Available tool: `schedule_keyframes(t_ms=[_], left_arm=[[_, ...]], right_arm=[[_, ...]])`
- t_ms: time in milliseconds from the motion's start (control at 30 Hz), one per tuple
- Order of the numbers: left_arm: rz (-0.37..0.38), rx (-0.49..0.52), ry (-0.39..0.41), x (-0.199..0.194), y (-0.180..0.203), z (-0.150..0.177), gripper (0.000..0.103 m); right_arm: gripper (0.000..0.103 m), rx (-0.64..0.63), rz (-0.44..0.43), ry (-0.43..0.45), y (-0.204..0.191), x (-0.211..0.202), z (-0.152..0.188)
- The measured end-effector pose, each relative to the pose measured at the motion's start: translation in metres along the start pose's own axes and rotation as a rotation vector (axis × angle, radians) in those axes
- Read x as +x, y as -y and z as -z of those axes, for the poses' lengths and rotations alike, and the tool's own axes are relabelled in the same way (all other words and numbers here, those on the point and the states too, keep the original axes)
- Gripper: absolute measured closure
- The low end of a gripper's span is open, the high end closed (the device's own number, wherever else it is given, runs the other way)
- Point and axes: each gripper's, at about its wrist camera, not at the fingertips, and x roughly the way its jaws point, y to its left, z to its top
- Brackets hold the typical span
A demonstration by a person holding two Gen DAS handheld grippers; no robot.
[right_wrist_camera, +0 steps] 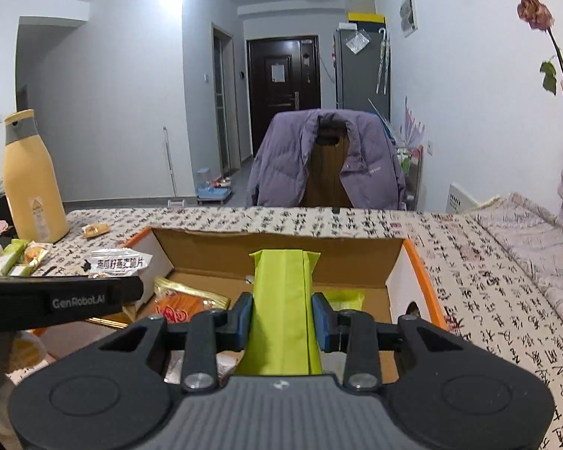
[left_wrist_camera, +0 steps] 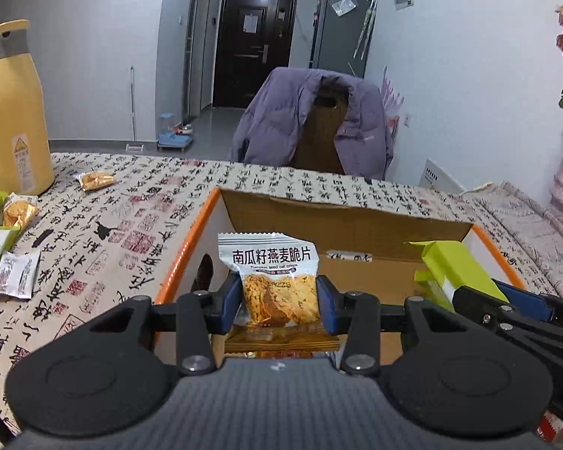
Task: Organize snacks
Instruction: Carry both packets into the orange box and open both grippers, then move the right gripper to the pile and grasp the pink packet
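Note:
My left gripper (left_wrist_camera: 279,302) is shut on a white and orange oat crisp packet (left_wrist_camera: 274,281), held upright over the open cardboard box (left_wrist_camera: 191,240) with orange rims. My right gripper (right_wrist_camera: 281,317) is shut on a long lime-green snack pack (right_wrist_camera: 281,300), also over the box (right_wrist_camera: 416,262). In the left wrist view the green pack (left_wrist_camera: 454,266) and the right gripper (left_wrist_camera: 514,300) show at the right. The right wrist view shows the oat crisp packet (right_wrist_camera: 120,260) and the left gripper's body (right_wrist_camera: 56,300) at the left. Gold and orange packets (right_wrist_camera: 184,300) lie inside the box.
The table has a calligraphy-print cloth (left_wrist_camera: 131,217). At its left stand a tall yellow bottle (left_wrist_camera: 11,112) and several loose snack packets (left_wrist_camera: 3,240); one small gold packet (left_wrist_camera: 95,180) lies further back. A chair draped with a purple jacket (left_wrist_camera: 311,123) stands behind the table.

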Motion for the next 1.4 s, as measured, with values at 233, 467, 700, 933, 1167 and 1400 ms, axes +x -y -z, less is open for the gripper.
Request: schedule_keyframes(t_ms=[233, 467, 700, 933, 1167, 1400], left_arm=[[-0.017, -0.032, 0.008, -0.004, -0.001, 0.002, 0.02], [-0.032, -0.065, 0.041, -0.01, -0.003, -0.002, 0.0], [-0.029, -0.068, 0.046, -0.018, -0.001, -0.007, 0.0], [-0.039, -0.05, 0.056, -0.042, 0.0, -0.009, 0.0], [-0.042, -0.048, 0.065, -0.072, -0.01, 0.002, 0.0], [-0.028, -0.039, 0.069, -0.101, -0.023, 0.024, 0.0]], right_arm=[[0.051, 0.015, 0.01, -0.005, 0.003, -0.001, 0.002], [0.0, 0.062, 0.055, 0.026, 0.013, -0.006, 0.0], [0.0, 0.063, 0.066, 0.025, 0.015, -0.008, -0.006], [0.0, 0.009, 0.072, 0.06, 0.004, -0.034, -0.012], [0.0, -0.002, 0.078, 0.083, 0.002, -0.068, -0.008], [0.0, -0.012, 0.082, 0.07, 0.003, -0.099, 0.014]])
